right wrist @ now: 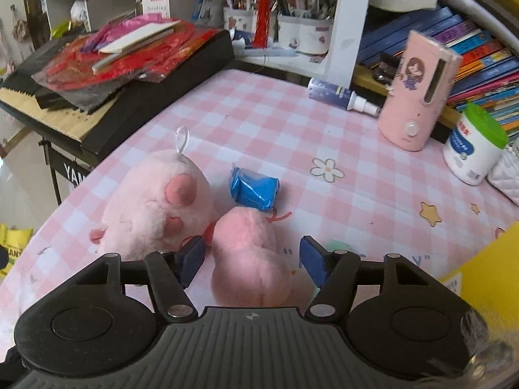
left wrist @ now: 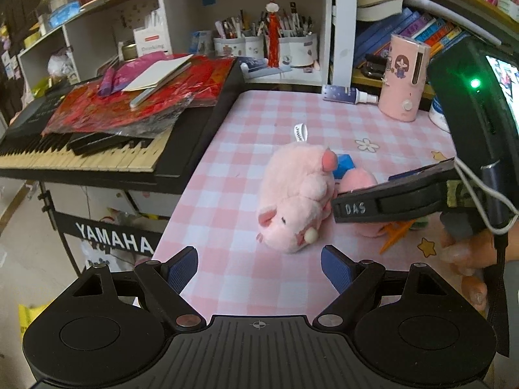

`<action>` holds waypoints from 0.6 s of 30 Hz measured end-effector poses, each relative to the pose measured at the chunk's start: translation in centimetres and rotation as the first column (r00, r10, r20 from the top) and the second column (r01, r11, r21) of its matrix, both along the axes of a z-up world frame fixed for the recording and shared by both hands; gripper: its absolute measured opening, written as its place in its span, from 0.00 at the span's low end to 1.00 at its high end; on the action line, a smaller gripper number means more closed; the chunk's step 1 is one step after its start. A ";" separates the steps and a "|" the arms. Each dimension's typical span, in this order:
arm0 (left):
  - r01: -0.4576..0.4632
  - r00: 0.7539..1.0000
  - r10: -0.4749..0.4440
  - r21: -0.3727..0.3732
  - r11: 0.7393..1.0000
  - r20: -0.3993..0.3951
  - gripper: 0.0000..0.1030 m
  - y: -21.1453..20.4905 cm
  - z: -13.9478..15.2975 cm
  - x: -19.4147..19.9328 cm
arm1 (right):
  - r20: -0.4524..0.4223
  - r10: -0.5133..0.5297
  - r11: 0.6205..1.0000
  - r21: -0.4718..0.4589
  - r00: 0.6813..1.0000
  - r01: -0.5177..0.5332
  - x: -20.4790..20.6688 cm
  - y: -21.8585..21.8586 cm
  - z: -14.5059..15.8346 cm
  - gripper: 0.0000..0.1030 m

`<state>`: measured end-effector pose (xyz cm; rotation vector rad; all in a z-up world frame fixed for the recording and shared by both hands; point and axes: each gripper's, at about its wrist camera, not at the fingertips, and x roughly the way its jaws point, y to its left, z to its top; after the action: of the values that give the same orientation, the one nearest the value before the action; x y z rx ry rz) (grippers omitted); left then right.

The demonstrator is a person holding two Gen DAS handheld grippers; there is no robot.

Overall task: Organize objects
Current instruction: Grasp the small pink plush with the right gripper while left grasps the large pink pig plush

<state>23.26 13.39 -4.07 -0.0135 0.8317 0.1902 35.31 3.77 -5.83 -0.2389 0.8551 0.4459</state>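
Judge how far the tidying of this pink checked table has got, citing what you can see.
Done: nothing visibly put away. The pink plush pig, blue packet and spray bottle lie loose on the table. In hand: the right gripper straddles the smaller pink plush toy, one pad apart from it; the left gripper is open near the pig. Left: nearly everything.

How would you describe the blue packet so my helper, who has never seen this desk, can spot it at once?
Start at the pink checked tablecloth. Near its middle lie two pink plush toys, a large one and a smaller one. The blue packet sits just behind them, touching the smaller: shiny, crinkled, the only blue thing there.
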 end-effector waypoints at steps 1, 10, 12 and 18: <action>0.006 1.000 -0.006 0.004 1.000 -0.002 0.83 -0.1 -0.1 0.4 | -0.011 0.006 1.000 -0.004 1.000 -0.006 0.3 0.0 -0.3 0.55; 0.058 0.998 -0.058 0.017 0.998 -0.010 0.83 -0.7 -1.0 3.8 | -0.006 -0.021 0.992 0.122 1.000 0.022 0.6 -1.6 1.6 0.37; 0.074 0.997 -0.074 0.019 0.997 -0.005 0.83 -0.9 -1.3 4.7 | 0.036 -0.060 0.986 0.160 0.998 0.053 0.1 -2.6 3.0 0.37; 0.092 0.996 -0.092 0.029 0.995 -0.005 0.83 -1.4 -2.7 7.9 | 0.096 -0.169 0.967 0.208 0.981 0.146 -1.2 -5.4 4.6 0.37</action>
<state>31.15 11.99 -6.77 0.0525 0.8311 0.1160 34.13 -1.61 -1.20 -0.0098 0.7065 0.3627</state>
